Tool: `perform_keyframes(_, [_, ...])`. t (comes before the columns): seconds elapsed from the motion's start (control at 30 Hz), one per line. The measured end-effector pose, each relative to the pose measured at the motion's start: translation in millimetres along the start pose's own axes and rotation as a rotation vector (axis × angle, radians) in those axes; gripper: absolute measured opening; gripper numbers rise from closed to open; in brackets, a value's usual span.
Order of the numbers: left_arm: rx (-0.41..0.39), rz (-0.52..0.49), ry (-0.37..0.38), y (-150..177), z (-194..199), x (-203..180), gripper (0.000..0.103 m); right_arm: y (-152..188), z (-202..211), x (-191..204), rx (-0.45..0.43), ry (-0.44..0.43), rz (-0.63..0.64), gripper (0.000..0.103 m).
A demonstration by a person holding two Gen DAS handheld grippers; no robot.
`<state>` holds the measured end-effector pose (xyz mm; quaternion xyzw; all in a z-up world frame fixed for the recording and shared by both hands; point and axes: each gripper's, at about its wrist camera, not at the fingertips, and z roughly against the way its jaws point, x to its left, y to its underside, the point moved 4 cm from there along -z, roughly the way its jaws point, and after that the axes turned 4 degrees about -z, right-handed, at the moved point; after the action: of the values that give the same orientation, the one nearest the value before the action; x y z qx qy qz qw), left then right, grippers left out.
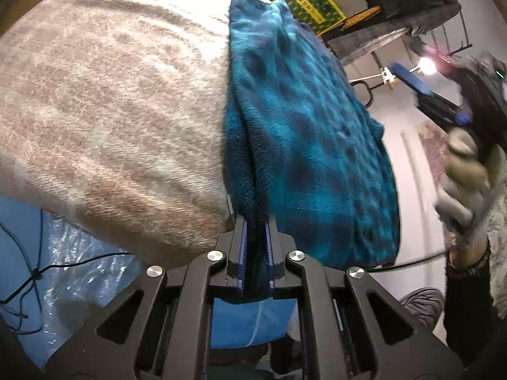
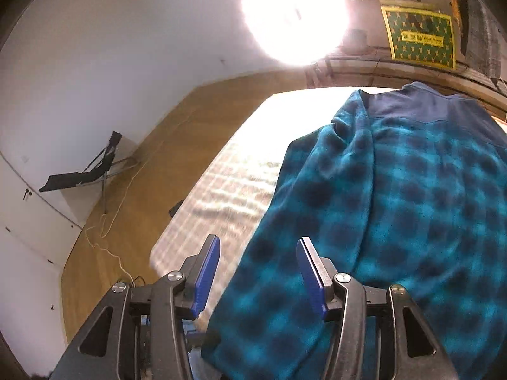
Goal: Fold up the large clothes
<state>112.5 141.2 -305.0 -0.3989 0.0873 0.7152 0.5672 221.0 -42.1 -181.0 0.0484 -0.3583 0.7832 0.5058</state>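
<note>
A teal and dark-blue checked fleece garment (image 1: 310, 126) lies folded on a beige woven bed cover (image 1: 111, 110). My left gripper (image 1: 255, 218) is shut on the garment's near folded edge, and the fleece fills the gap between its blue pads. In the right wrist view the same garment (image 2: 396, 205) spreads over the pale cover (image 2: 228, 196), its plain navy part at the far end. My right gripper (image 2: 258, 253) hovers open above the garment's near left edge, with nothing pinched. A gloved hand (image 1: 465, 177) holds it, blurred, at the right of the left wrist view.
Wooden floor (image 2: 133, 190) lies left of the bed, with a folded black stand (image 2: 88, 174) and a white cable (image 2: 111, 247). A green and yellow box (image 2: 421, 44) sits beyond the bed. A lamp (image 2: 294, 15) glares. Blue plastic-wrapped bedding (image 1: 63, 269) lies below the cover's edge.
</note>
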Motion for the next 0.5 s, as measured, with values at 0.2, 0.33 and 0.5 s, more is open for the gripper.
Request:
perform_keyframes(0.2, [-0.042, -0.006, 0.077, -4.5, 14.2, -13.6, 0.006, -34.4, -49.5, -1.7, 0.041, 0.043, -0.028, 0.054])
perform_keyframes(0.33, [-0.042, 0.019, 0.118, -7.2, 15.1, -14.0, 0.006, -53.1, -80.4, -0.5, 0.067, 0.103, -0.013, 0.057])
perform_keyframes(0.5, [-0.042, 0.012, 0.174, -11.2, 15.1, -22.5, 0.006, -75.9, -135.0, -3.4, 0.134, 0.171, -0.010, 0.065])
